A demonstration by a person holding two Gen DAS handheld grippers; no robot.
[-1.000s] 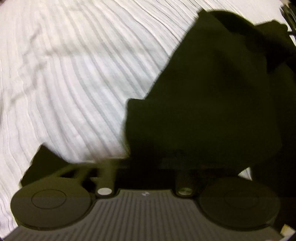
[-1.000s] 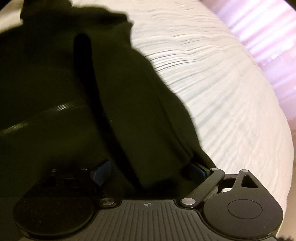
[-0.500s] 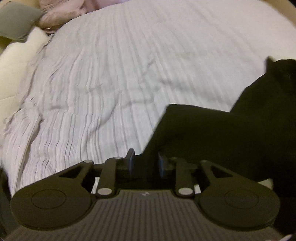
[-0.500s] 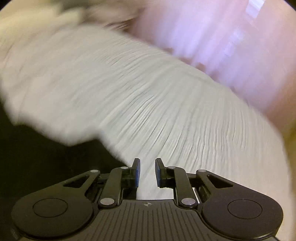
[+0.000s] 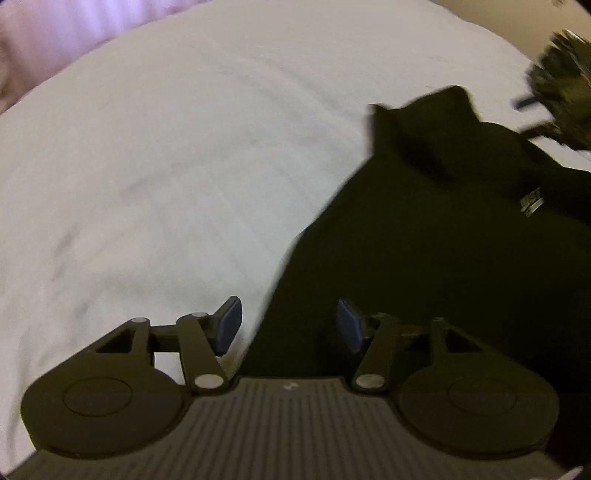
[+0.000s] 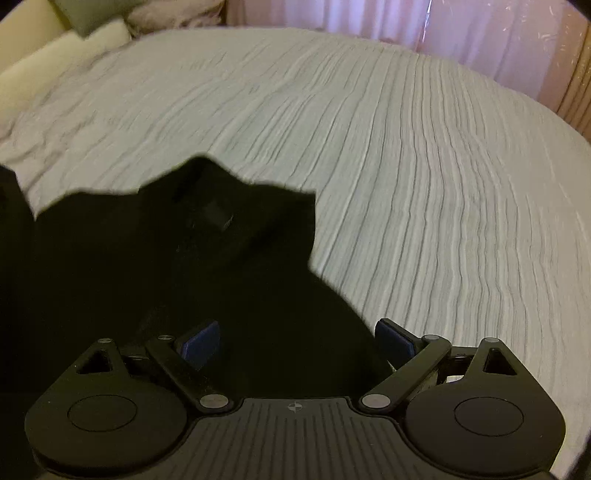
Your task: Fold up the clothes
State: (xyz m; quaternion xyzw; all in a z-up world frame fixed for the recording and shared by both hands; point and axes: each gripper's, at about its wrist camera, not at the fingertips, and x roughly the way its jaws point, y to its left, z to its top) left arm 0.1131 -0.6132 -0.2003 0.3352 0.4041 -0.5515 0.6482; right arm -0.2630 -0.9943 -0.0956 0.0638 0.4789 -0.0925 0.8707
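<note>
bed: a wide bedspread [image 6: 406, 155] of pale ribbed fabric fills most of both views; its ridges run in long curved lines in the right wrist view and are smeared by blur in the left wrist view.
curtain: pink drapes [image 6: 480, 33] hang behind the far edge of the bed.
pillows: a cream pillow [image 6: 55, 55] and a grey-green one [image 6: 88, 11] lie at the far left corner of the bed.
garment: a black garment [image 6: 177, 266] lies on the bedspread, its collar end pointing away from the camera; a small dark label sits just below the collar. in the left wrist view it [image 5: 443, 229] covers the right half of the picture, with a small metal piece [image 5: 531, 201] near its right edge.
right gripper: [image 6: 295, 343] low over the near part of the garment, fingers spread wide, nothing between the blue pads [image 6: 201, 343].
left gripper: [image 5: 288, 325] at the garment's left edge, fingers wide apart, one pad over bare bedspread, the other over black cloth, gripping nothing.
</note>
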